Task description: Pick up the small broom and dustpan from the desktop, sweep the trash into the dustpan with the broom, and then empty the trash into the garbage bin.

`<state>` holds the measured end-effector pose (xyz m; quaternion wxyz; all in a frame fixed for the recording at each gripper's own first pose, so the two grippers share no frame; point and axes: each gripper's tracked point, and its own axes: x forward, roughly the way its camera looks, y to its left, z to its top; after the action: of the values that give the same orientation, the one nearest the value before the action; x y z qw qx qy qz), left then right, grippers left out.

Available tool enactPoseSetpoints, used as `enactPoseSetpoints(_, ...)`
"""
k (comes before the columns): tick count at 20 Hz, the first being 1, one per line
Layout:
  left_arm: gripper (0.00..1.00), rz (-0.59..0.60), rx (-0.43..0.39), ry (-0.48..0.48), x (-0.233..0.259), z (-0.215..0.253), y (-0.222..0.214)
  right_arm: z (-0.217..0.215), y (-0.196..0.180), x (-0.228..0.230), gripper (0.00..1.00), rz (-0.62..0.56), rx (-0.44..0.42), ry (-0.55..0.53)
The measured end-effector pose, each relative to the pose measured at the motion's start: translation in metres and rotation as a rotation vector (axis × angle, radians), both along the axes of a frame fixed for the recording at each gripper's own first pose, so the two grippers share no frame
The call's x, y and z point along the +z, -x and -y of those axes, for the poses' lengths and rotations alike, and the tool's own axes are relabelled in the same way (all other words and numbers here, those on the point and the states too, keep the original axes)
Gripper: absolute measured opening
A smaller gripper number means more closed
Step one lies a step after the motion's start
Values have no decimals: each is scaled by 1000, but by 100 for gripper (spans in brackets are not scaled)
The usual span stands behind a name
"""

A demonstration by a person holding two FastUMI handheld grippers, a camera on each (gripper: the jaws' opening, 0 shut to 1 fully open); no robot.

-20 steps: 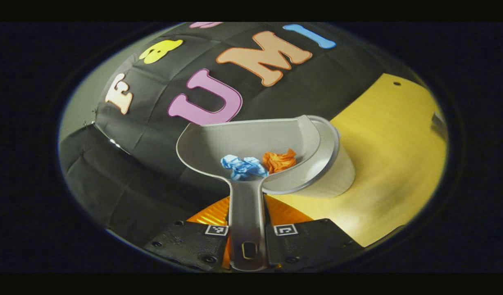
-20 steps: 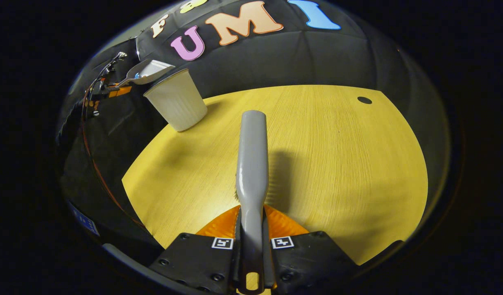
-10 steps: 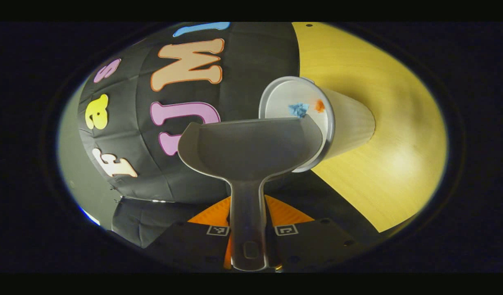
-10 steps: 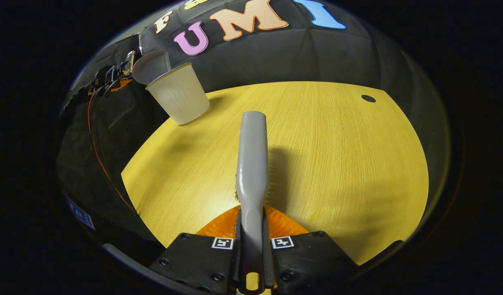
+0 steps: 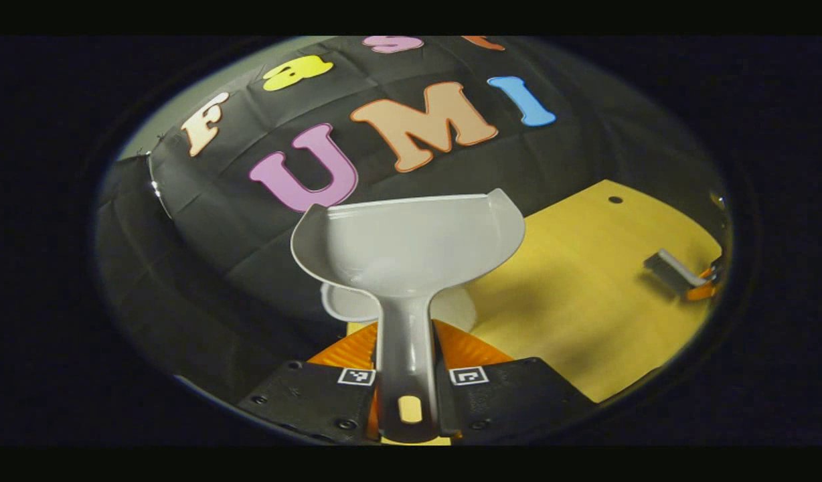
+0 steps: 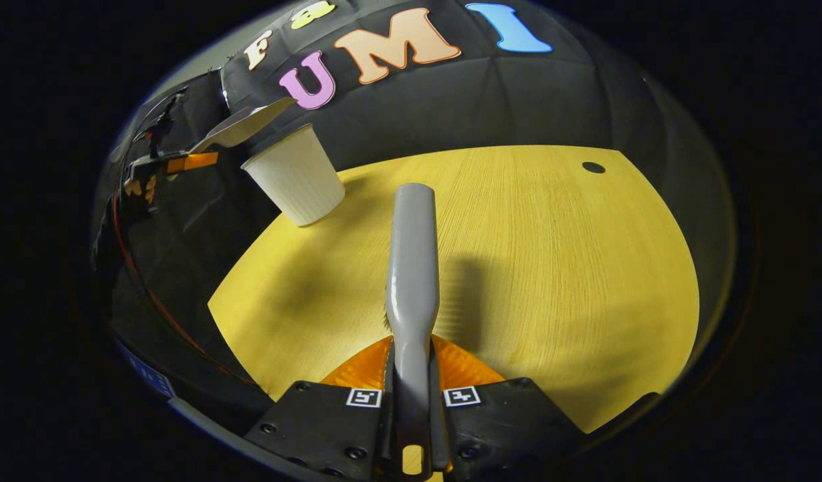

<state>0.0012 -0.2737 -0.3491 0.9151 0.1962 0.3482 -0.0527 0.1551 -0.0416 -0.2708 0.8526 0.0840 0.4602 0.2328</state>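
Holding the dustpan (image 5: 411, 251) by its handle, the left gripper (image 5: 405, 391) has both fingers pressed on that handle, at the bottom of the left gripper view. The pan is level and its scoop looks empty; no paper scraps can be seen in it. Just under and behind the scoop sits the white garbage bin (image 5: 391, 304), partly covered by the pan, at the near edge of the yellow desktop (image 5: 585, 308). Farther off to the right, the broom (image 5: 669, 270) shows above the desktop.

In the right gripper view, the right gripper (image 6: 411, 408) is clenched on the grey broom (image 6: 411, 268), which points forward over the desktop (image 6: 551, 268). No trash is visible on the wood. Beyond, at the far left corner, the bin (image 6: 296, 175) stands upright with the dustpan (image 6: 240, 126) hanging above its rim.

As a judgement, the sweeping and the emptying seem done. What is left is probably only putting both tools down.
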Motion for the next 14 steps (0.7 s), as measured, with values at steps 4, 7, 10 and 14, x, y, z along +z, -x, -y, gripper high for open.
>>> enactPoseSetpoints(4, 24, -55, -30, 153, -42, 78, 48, 1, -1, 0, 18, 15, -23, 26)
enactPoseSetpoints(7, 27, -112, -54, 219, -80, 123, 85, -2, 3, 6, 18, 3, -53, 46)
enactPoseSetpoints(10, 25, -191, -37, 251, -116, 140, 121, -5, 5, -2, 18, -21, -80, 54)
enactPoseSetpoints(14, 26, -274, 18, 267, -153, 139, 146, -8, 5, -12, 18, -47, -86, 85)
